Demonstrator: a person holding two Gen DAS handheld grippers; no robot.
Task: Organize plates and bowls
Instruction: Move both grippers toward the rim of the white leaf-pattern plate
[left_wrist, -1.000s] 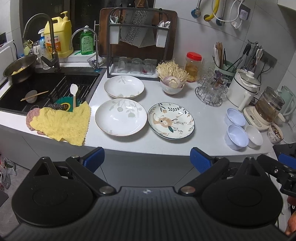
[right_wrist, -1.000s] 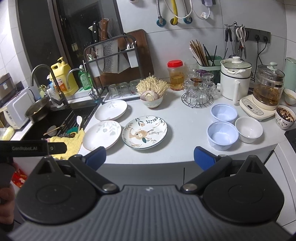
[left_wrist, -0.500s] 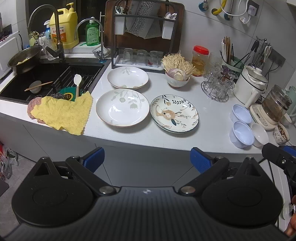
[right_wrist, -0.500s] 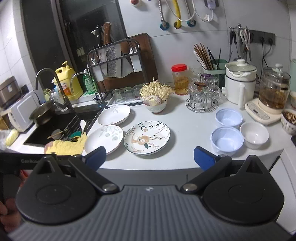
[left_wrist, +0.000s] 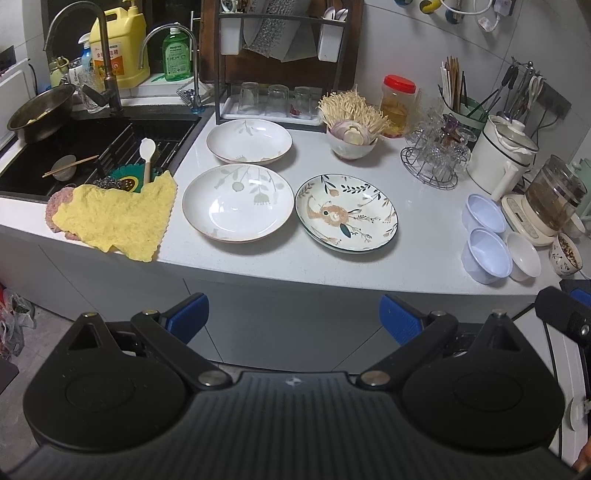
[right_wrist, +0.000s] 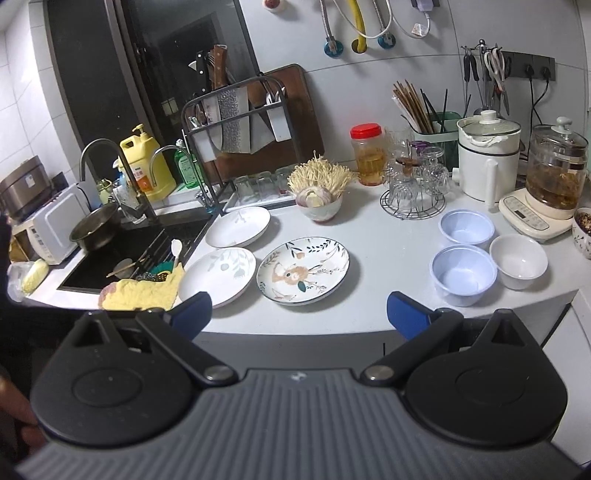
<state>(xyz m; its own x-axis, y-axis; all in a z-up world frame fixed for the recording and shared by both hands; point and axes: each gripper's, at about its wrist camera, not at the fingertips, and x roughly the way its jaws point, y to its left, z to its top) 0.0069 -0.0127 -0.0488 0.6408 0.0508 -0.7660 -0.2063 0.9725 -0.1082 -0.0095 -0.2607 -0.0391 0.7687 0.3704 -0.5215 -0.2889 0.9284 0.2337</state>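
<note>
On the white counter (left_wrist: 417, 240) beside the sink (left_wrist: 92, 147) lie three plates: two white ones with pale leaf prints, the far plate (left_wrist: 249, 141) near the glass rack and the near plate (left_wrist: 237, 204) just in front of it, and a patterned plate (left_wrist: 346, 218) with a deer design just right of the near one. Well apart to the right stand two pale blue bowls (right_wrist: 464, 275) and a small white bowl (right_wrist: 518, 261), close together. A yellow cloth (left_wrist: 114, 216) drapes over the counter edge by the sink. Both the left gripper (left_wrist: 293, 319) and the right gripper (right_wrist: 299, 314) hang short of the counter, jaws spread wide, holding nothing.
</note>
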